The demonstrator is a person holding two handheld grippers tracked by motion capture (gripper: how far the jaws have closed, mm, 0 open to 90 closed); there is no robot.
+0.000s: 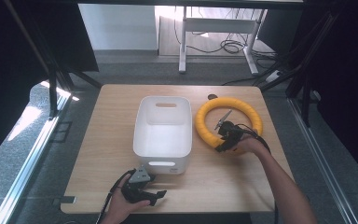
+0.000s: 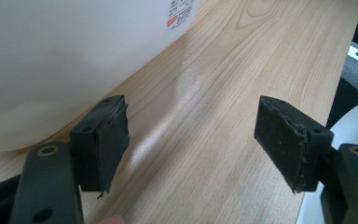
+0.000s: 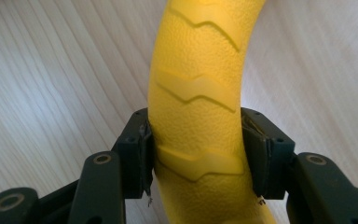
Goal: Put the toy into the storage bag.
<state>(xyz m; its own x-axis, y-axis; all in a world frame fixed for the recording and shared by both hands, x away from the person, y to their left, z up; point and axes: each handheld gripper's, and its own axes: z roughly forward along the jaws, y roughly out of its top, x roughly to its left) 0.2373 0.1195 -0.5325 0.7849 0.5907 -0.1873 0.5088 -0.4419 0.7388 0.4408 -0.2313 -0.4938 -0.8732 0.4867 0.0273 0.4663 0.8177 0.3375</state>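
From the high view, a wooden table (image 1: pixel 112 140) carries a white plastic bin (image 1: pixel 163 133) at its centre and a yellow ring (image 1: pixel 228 122) lying flat just to the bin's right. The person's right forearm reaches in from the lower right, and the right gripper (image 1: pixel 224 142) sits at the near edge of the ring, its black body hiding the contact point. The left hand (image 1: pixel 121 205) rests near the table's front edge, holding the left gripper (image 1: pixel 144 189) just in front of the bin, pointing rightward. The left gripper view looks low across the wood grain: its jaws stand wide apart with only bare tabletop between them, the bin's white wall curving close on the left, its label cut off at the top. The right gripper view reveals what the high view hides: both pads press against the ring's pebbled yellow tube, clamped on either side, chevron ridges running up its surface.
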